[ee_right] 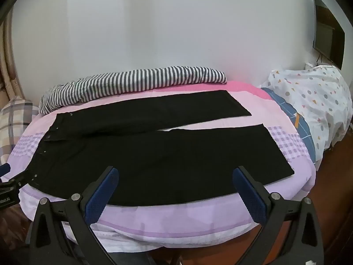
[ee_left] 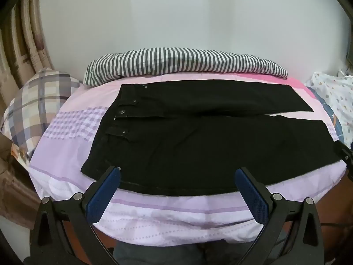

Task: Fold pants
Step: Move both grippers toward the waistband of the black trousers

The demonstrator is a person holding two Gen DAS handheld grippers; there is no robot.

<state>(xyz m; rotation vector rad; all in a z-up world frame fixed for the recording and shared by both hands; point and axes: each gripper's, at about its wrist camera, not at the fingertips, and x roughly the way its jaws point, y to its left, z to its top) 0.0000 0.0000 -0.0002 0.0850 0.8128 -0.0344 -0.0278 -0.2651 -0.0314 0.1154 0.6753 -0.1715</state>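
Black pants (ee_left: 198,141) lie flat across the bed, waistband with metal buttons (ee_left: 122,111) to the left, both legs spread toward the right and slightly apart. In the right wrist view the same pants (ee_right: 154,154) fill the middle of the bed, leg ends at the right. My left gripper (ee_left: 177,172) hovers open above the near edge of the pants close to the waist, nothing between its blue pads. My right gripper (ee_right: 175,172) is open too, over the near leg's edge. The left gripper's tip (ee_right: 6,170) shows at the far left of the right wrist view.
The bed has a pink and purple sheet (ee_left: 72,145). A striped grey-and-white blanket (ee_left: 183,63) lies rolled along the wall. A plaid pillow (ee_left: 37,101) sits at the left, a dotted white duvet (ee_right: 315,101) at the right. A dark screen (ee_right: 328,31) hangs on the wall.
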